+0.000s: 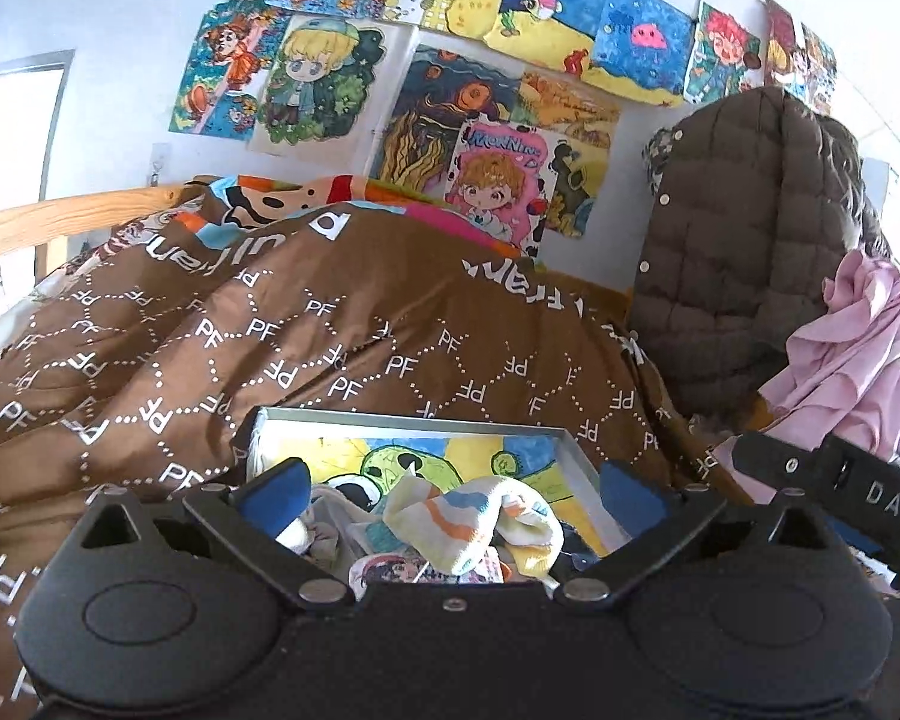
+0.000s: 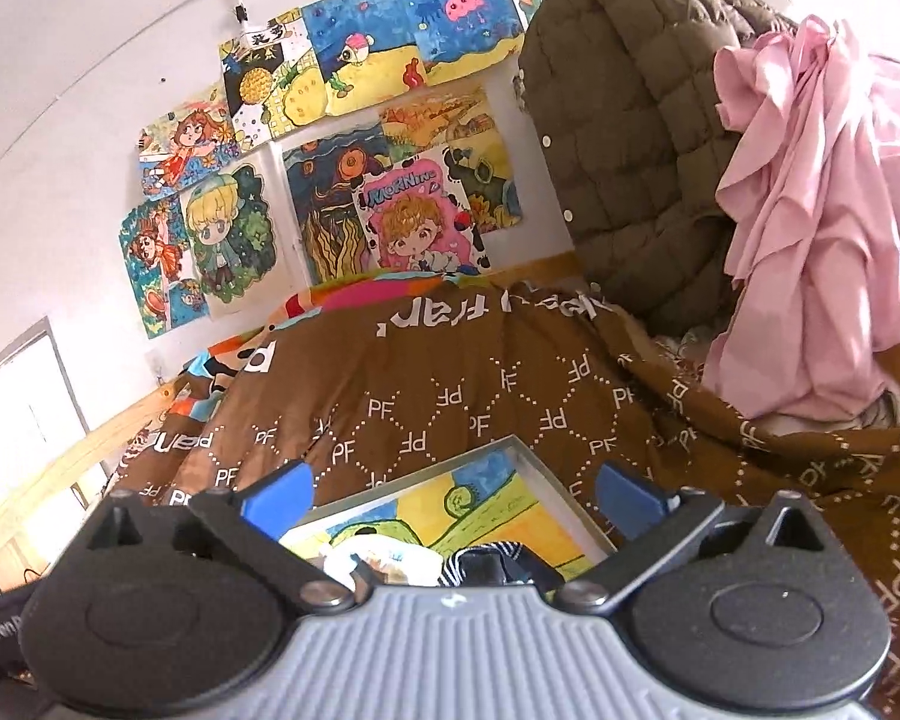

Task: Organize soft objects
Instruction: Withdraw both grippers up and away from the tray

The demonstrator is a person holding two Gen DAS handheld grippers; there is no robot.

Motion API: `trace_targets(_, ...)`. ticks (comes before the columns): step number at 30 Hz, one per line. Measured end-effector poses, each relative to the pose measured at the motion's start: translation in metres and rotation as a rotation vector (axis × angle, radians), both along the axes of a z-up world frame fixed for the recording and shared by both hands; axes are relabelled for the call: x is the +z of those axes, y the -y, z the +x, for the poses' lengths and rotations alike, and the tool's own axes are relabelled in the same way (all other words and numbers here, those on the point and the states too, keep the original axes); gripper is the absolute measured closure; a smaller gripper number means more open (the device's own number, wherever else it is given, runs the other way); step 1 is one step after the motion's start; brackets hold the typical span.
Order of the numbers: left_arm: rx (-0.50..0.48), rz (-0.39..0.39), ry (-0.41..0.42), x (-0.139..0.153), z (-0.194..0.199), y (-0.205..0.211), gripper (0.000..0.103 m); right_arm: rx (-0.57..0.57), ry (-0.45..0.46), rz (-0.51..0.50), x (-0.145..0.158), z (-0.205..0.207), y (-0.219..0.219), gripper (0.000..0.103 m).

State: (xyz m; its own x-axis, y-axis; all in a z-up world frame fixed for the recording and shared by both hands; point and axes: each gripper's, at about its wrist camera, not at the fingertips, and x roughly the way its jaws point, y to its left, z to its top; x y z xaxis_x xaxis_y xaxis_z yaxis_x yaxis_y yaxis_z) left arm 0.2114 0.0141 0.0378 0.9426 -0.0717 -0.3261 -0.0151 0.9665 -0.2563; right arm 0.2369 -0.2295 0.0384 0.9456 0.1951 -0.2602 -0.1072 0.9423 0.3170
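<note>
Claws, left (image 1: 450, 495) and right (image 2: 453, 489), gape empty, tilted slightly downward over the tray (image 1: 414, 420).

The brown printed cloth quilt (image 1: 390, 324) looked smooth; the olive quilted jacket (image 1: 738, 228) matt and puffy; the pale wooden bed rail (image 1: 60, 216) bare; the wall drawings (image 1: 450, 114) paper.

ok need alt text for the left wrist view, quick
The open left gripper hangs empty above a shallow tray holding a rumpled striped sock on a brown patterned quilt. Behind are children's drawings on the wall and a brown padded jacket.
</note>
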Motion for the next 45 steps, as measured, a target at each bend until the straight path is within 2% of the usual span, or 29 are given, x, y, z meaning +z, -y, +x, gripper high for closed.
trace_targets(8,0.019,0.017,0.042,0.008,-0.043,-0.001,0.001,-0.037,0.031,-0.057,0.005,-0.037,-0.005,0.0)
trace_targets(14,0.034,0.022,0.003,-0.002,-0.061,-0.005,0.001,-0.038,-0.004,-0.072,-0.004,-0.056,-0.007,0.0)
trace_targets(22,0.055,0.056,0.003,-0.01,-0.088,-0.007,0.001,-0.058,0.003,-0.112,-0.014,-0.093,-0.005,0.0)
trace_targets(27,0.072,0.094,0.02,-0.012,-0.105,-0.005,0.001,-0.07,0.019,-0.142,-0.013,-0.109,-0.003,0.0)
trace_targets(32,0.089,0.114,-0.008,-0.021,-0.116,-0.005,0.001,-0.089,0.004,-0.179,-0.019,-0.125,0.0,0.0)
trace_targets(37,0.104,0.167,-0.034,-0.035,-0.125,-0.001,0.001,-0.128,-0.016,-0.225,-0.035,-0.142,-0.003,0.0)
trace_targets(45,0.1,0.207,-0.015,-0.037,-0.154,0.005,0.001,-0.132,0.01,-0.232,-0.039,-0.171,-0.004,0.0)
